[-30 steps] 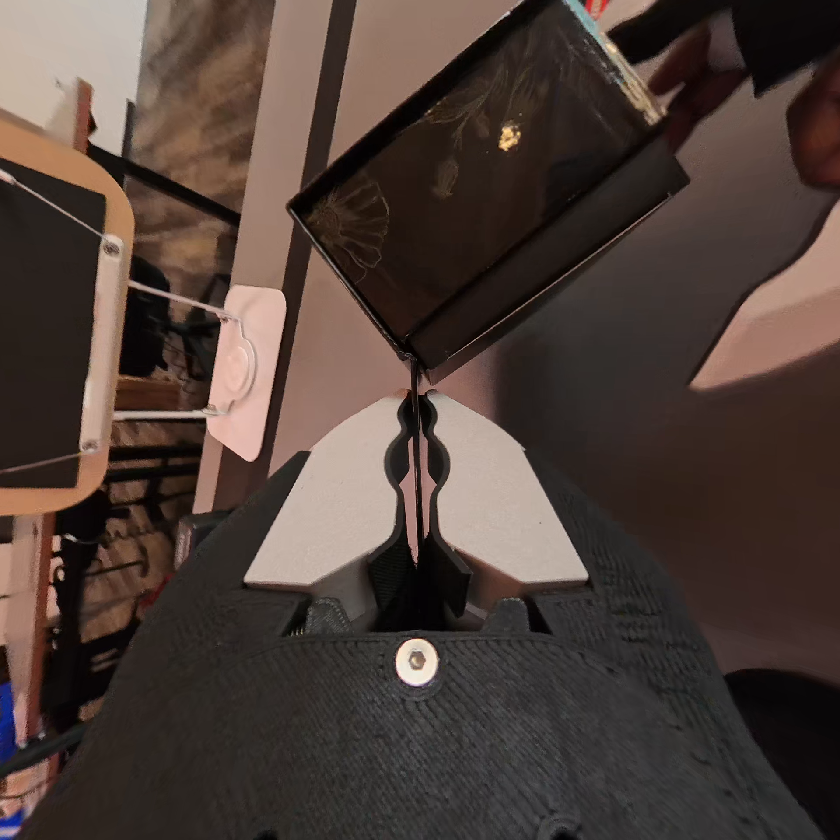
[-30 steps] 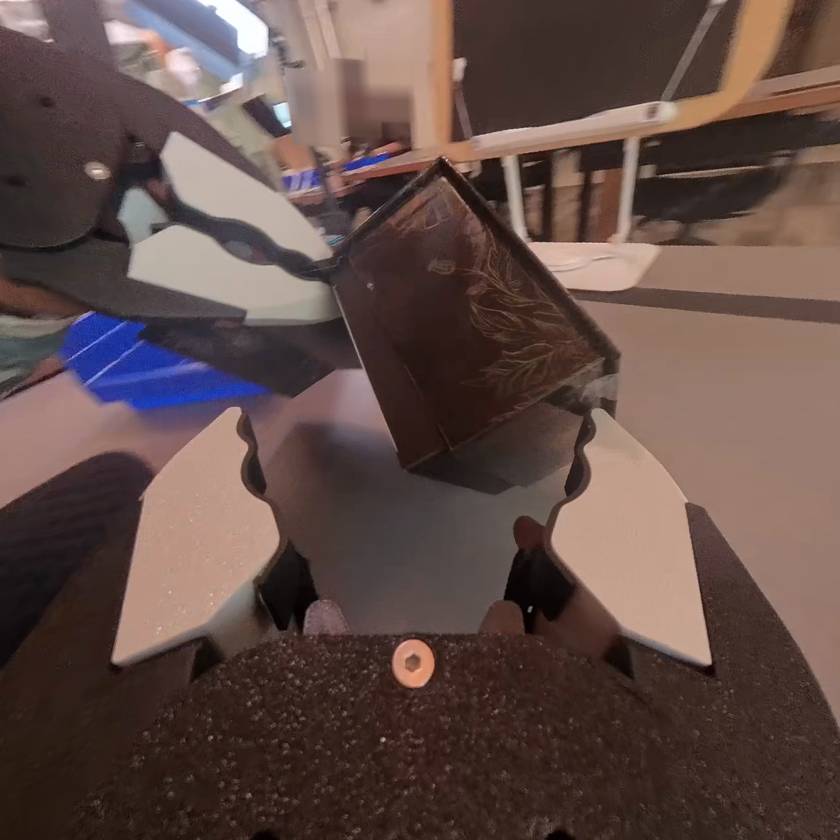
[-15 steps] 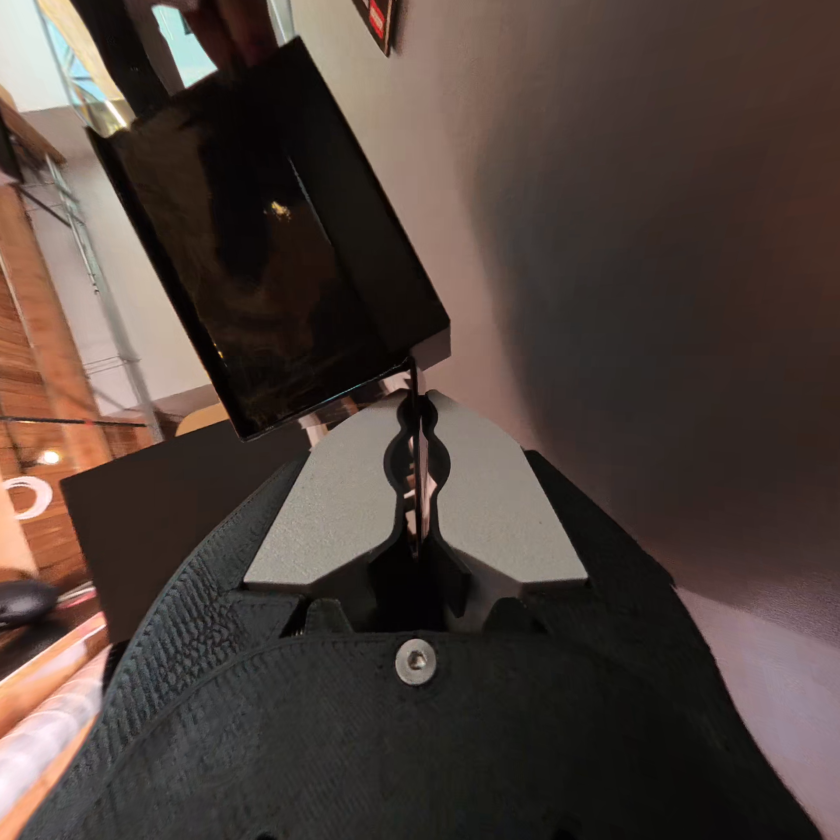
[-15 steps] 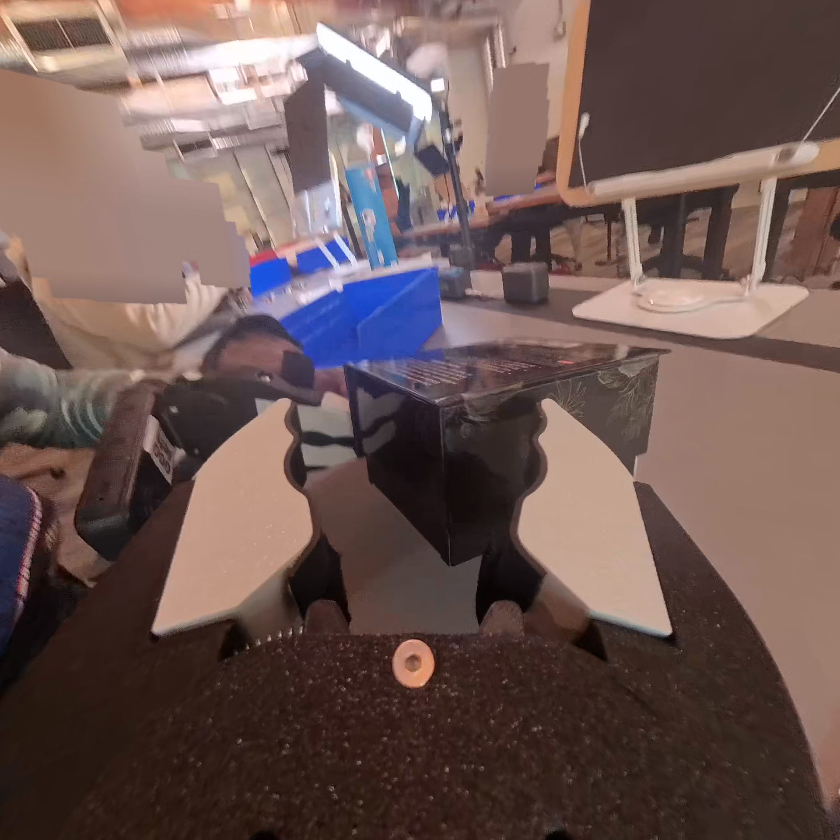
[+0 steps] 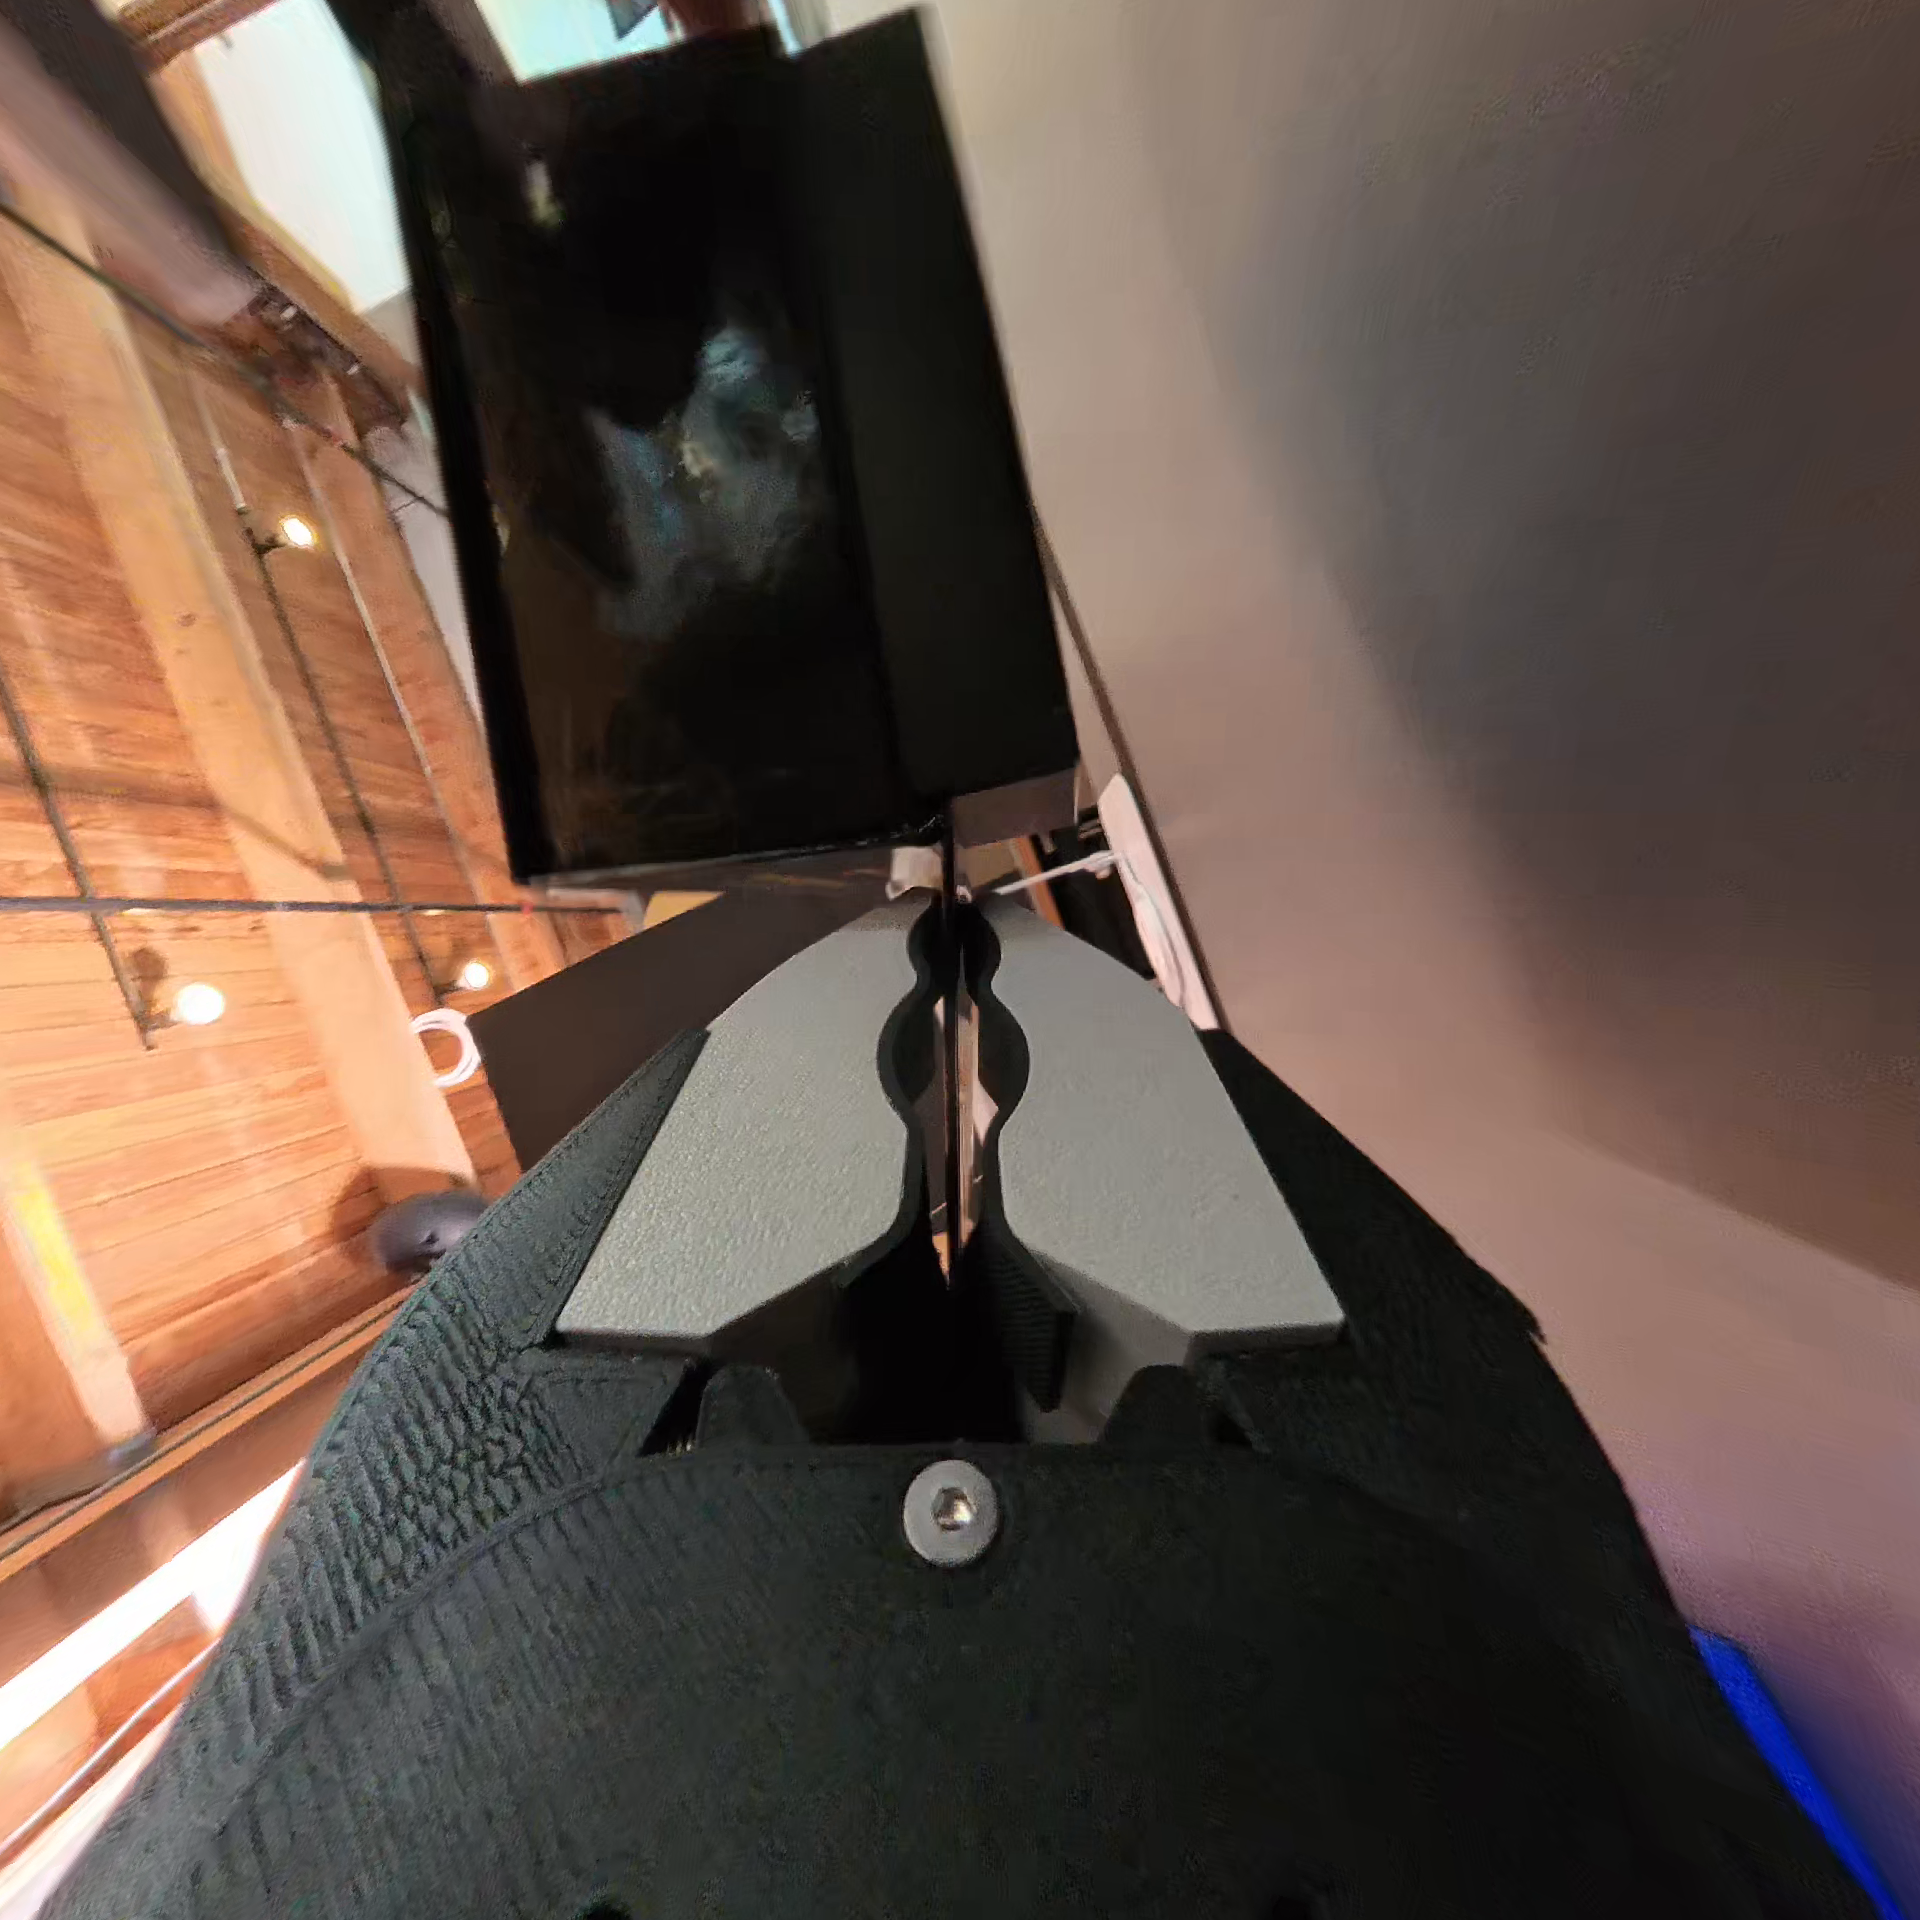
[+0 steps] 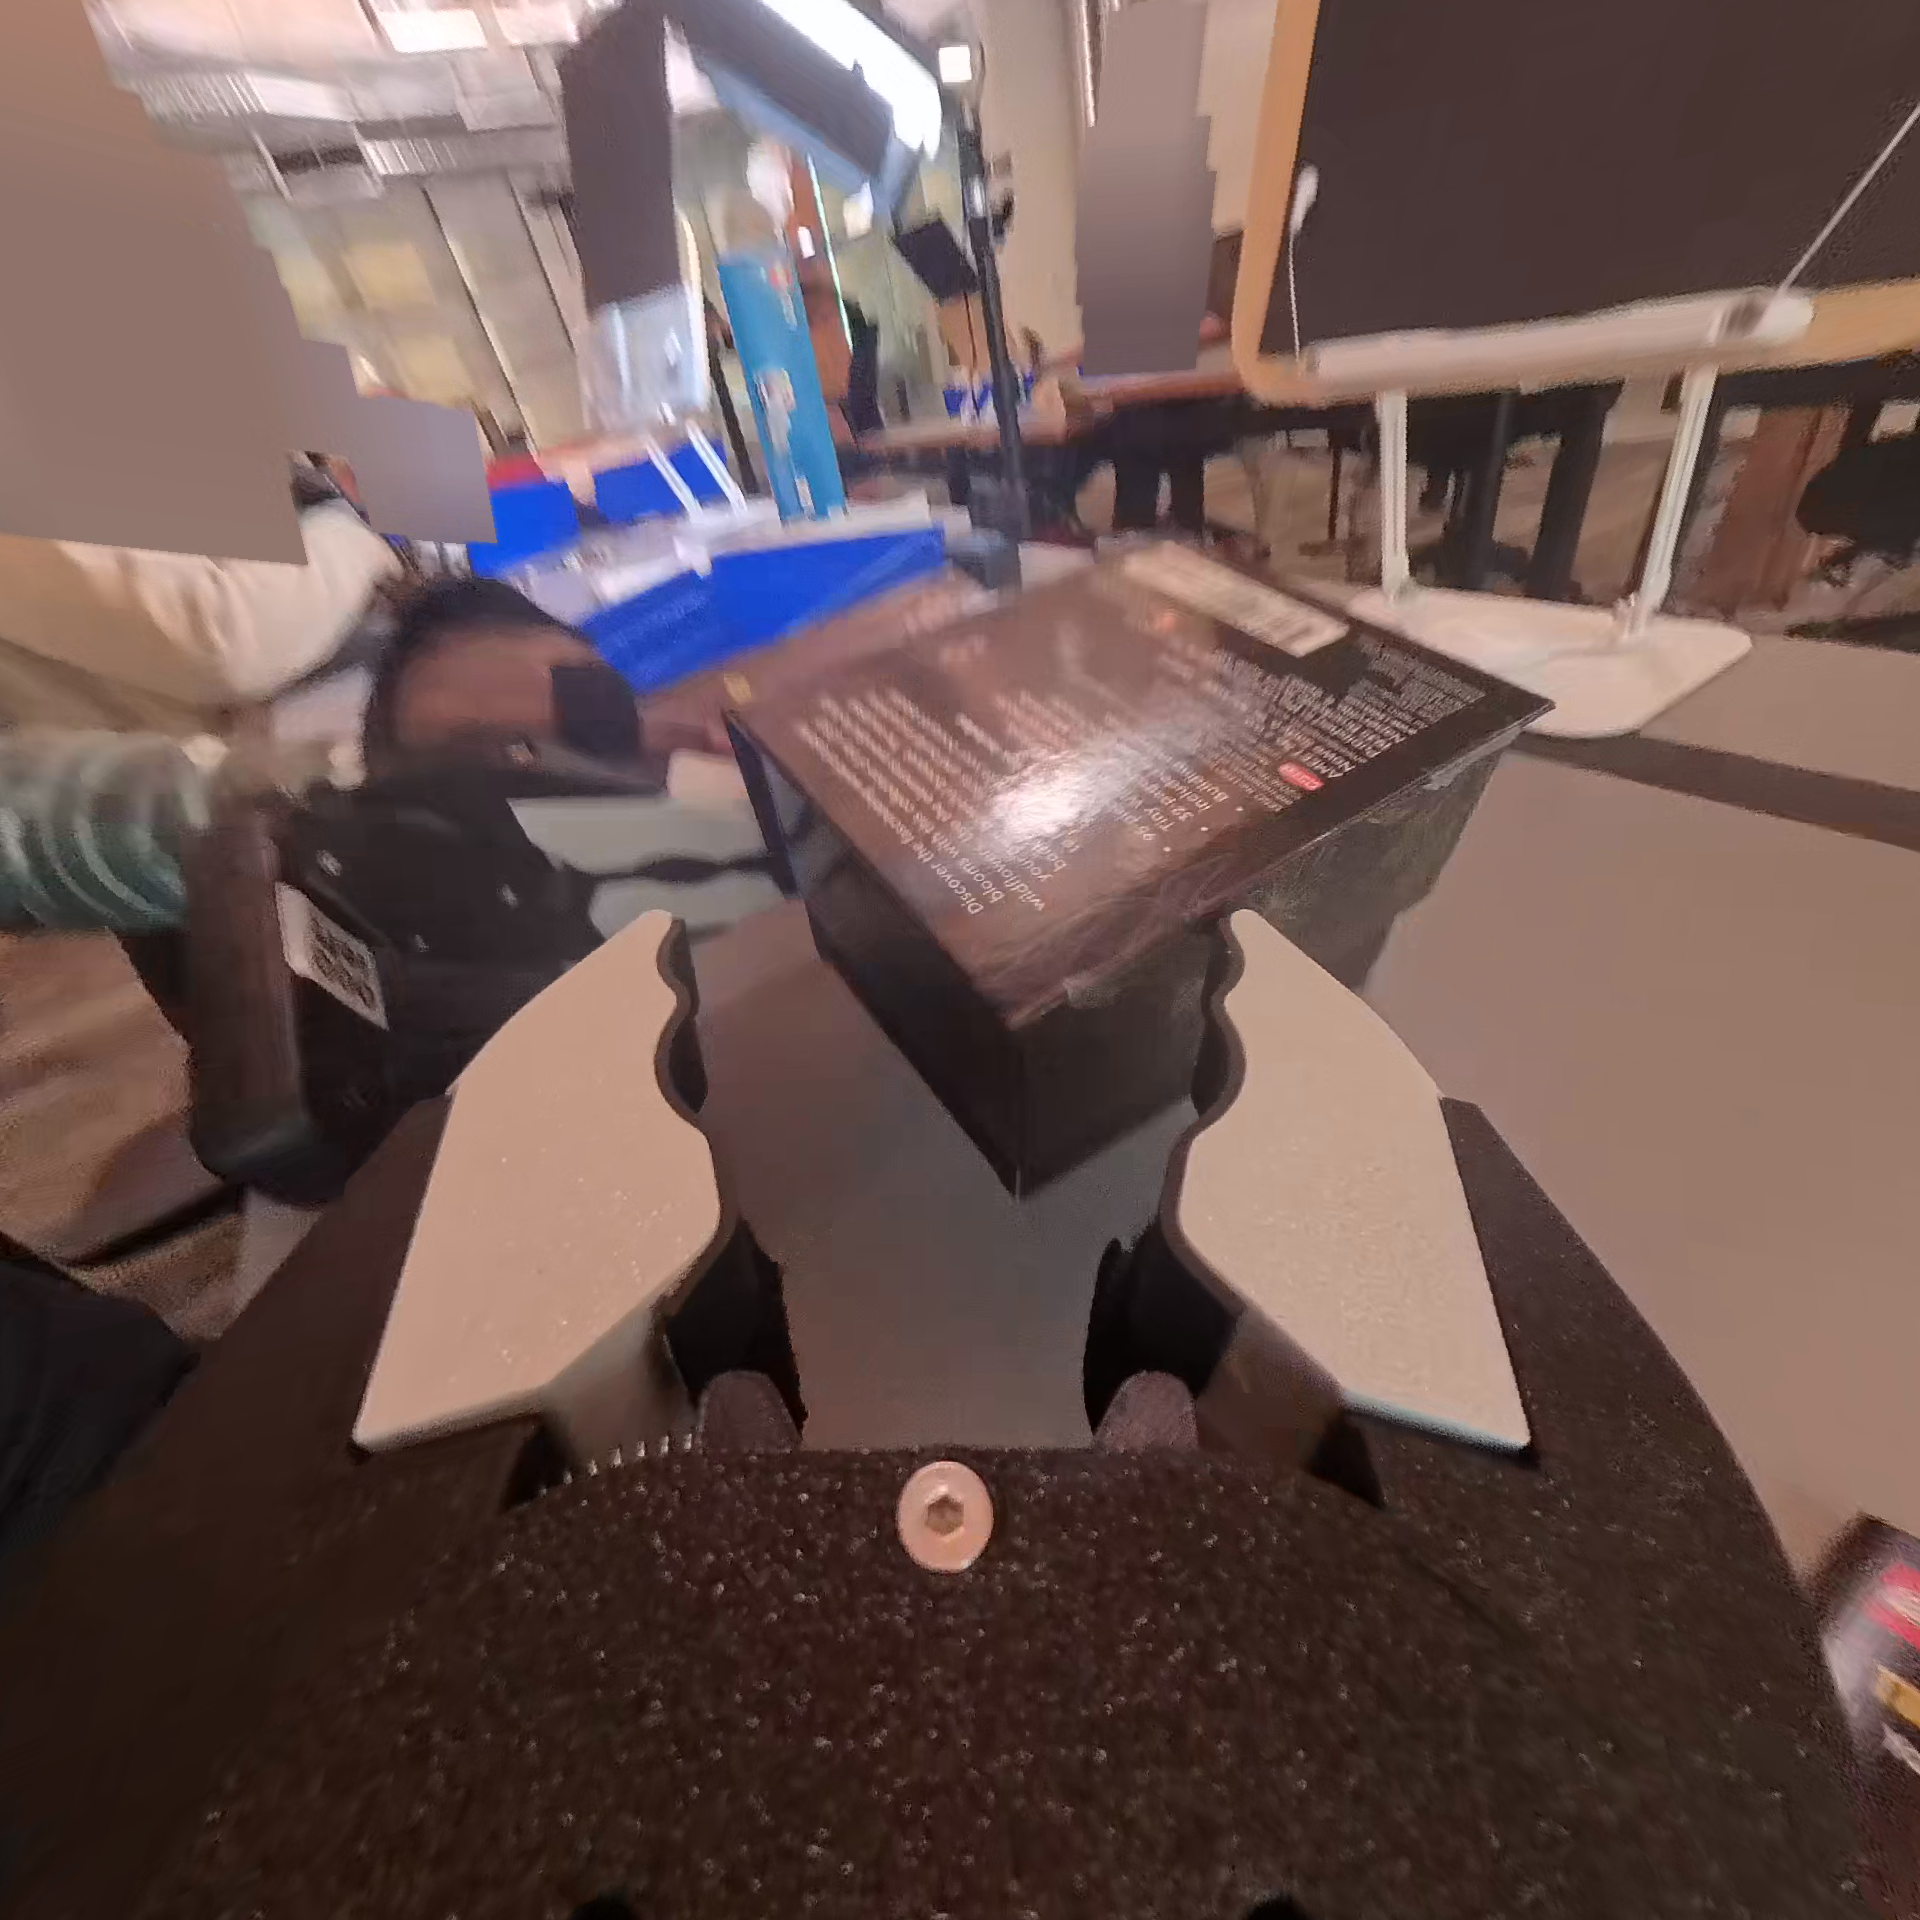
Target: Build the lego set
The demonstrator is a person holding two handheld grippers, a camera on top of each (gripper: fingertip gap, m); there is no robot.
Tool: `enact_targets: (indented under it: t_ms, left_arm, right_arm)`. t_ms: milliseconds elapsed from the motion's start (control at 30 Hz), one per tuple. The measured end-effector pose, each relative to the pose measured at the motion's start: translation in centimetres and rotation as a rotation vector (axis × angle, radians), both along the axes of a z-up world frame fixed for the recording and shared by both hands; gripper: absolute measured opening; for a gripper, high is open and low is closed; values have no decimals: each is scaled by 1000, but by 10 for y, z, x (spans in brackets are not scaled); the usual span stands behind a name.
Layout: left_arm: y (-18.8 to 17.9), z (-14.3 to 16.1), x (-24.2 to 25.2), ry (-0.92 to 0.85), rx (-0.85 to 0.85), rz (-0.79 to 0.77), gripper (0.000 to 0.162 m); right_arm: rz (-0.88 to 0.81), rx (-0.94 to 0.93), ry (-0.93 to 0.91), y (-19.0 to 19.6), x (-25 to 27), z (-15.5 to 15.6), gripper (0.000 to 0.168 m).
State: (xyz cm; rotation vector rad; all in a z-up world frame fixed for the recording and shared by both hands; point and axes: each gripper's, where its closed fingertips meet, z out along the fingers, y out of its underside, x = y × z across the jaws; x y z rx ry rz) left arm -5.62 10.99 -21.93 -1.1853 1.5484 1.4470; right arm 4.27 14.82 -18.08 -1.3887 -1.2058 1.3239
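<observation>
Left gripper (image 5: 951, 914), grey fingers on a black textured body: closed tight on a thin black flap at the edge of the black box (image 5: 717, 436), which stands out beyond the fingertips, held off the grey table (image 5: 1507, 520); the view is rolled sideways and blurred. Right gripper (image 6: 951, 997), same build: jaws spread wide, nothing between them; its right finger (image 6: 1340, 1174) overlaps the box's lower corner, contact cannot be told. Grey table (image 6: 1662, 1039): bare surface beneath and to the right of the box. Black box (image 6: 1122, 790): glossy carton, tilted with 1 corner pointing down, above the tabletop; the printed face with a white label strip is turned up, and a side wall shows a faint floral pattern. Left gripper (image 6: 675, 862) seen from the right wrist view: at the box's left edge, partly blurred. Board (image 6: 1579, 166): dark panel in a pale wooden frame on a white stand, back right on the table. Blue bins (image 6: 769, 592): behind the box, blurred. Small dark packet (image 6: 1881, 1662): at the right edge, cut off, kind unclear.
</observation>
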Motion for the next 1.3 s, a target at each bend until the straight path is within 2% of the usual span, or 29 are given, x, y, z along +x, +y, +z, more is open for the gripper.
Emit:
enact_targets:
  t_ms: [100, 200, 267, 400, 500, 600, 767, 967, 1167, 1300]
  left_arm:
    - [2, -7, -9, 9, 4, 19, 2]
    - [-5, -31, -8, 26, -44, -14, 2]
    - [-7, -36, -6, 20, -48, -22, 2]
    - [-4, -18, -11, 2, 7, 0, 2]
    - [-3, -4, -11, 20, 43, -11, 2]
    - [-3, -7, -10, 23, 42, -23, 2]
    - [-1, -8, -14, -10, 31, 5, 3]
    - [-1, -15, -13, 26, 8, -3, 4]
    - [0, -14, -12, 16, 15, -3, 4]
    - [0, -17, -9, 25, 7, -18, 5]
  right_arm:
    - [28, 10, -117, -6, -4, -28, 99]
    - [43, -20, -51, -11, -5, -21, 93]
    - [43, -10, -48, -12, -6, -20, 92]
    - [42, 84, -160, -11, -8, -31, 101]
    - [59, 77, -77, -12, -6, -8, 99]
    - [77, 115, -76, -14, -6, 2, 96]
    - [91, 160, -166, -16, -9, -10, 105]
    - [96, 127, -114, -17, -11, -6, 102]
    - [94, 190, -185, -17, -12, -14, 105]
    - [107, 237, -194, -17, -14, -7, 104]
